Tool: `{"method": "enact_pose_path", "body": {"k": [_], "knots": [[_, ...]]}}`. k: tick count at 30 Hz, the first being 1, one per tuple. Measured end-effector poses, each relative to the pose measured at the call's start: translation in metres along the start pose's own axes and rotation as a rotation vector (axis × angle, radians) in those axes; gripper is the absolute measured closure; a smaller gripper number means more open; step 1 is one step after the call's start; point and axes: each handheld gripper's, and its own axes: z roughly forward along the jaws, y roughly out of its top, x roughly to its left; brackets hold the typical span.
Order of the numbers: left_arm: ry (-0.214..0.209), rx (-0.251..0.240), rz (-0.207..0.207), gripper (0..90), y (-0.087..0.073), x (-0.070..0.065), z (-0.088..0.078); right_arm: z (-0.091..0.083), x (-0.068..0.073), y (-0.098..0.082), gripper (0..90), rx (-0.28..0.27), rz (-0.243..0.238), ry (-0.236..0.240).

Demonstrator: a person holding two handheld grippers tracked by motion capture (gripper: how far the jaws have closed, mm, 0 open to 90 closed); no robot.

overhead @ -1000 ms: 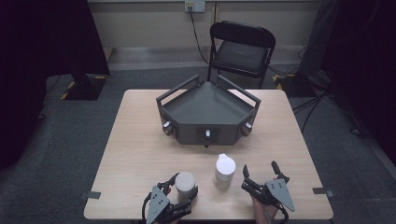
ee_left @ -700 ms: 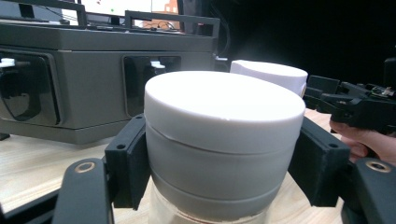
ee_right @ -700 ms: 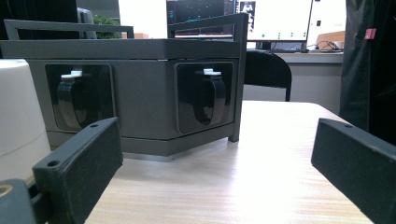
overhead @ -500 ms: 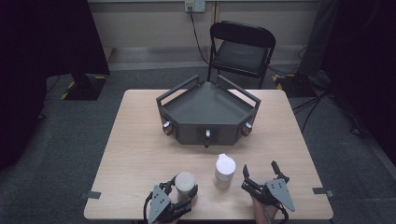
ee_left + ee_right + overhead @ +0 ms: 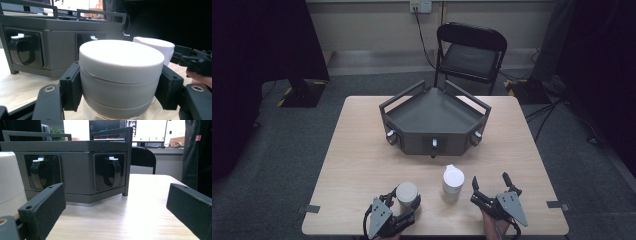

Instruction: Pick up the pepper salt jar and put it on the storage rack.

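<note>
Left tongs (image 5: pixel 408 201) clamp the upright grey-lidded jar (image 5: pixel 406 194) at the table's (image 5: pixel 362 165) near edge, while the white jar (image 5: pixel 453 182) stands just left of the wide-open, empty right tongs (image 5: pixel 491 184).

My left claw (image 5: pixel 120 92) is matt black plastic with brass-coloured rivets, and its flat pads (image 5: pixel 72 87) press on a jar's lid (image 5: pixel 121 65), a smooth, faintly satin off-white plastic; below the lid the jar's wall looks clear and glossy. The white bottle (image 5: pixel 452 182) beside it is smooth matt plastic. My right claw (image 5: pixel 117 212) has the same dull black plastic jaws. The table (image 5: pixel 362 165) is pale wood-grain laminate with a soft sheen. The grey tray-box (image 5: pixel 434 117) looks like painted metal, matt, with glossy black latches (image 5: pixel 112 173).
</note>
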Motion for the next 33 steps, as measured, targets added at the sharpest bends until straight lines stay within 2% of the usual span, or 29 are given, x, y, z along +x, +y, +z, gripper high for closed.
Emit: {"method": "enact_pose_path", "body": {"k": [9,26,33], "knots": [[-0.014,-0.014,0.025,34.0,0.011,0.007,0.001,0.0,0.0,0.0,1.0,0.0,0.0,0.0],[-0.017,-0.025,0.028,34.1,0.024,0.017,0.005,0.0,0.0,0.0,1.1,0.003,0.001,0.0],[-0.013,-0.027,0.032,34.1,0.036,0.021,0.01,0.0,0.0,0.0,1.1,0.001,0.001,0.002]]}}
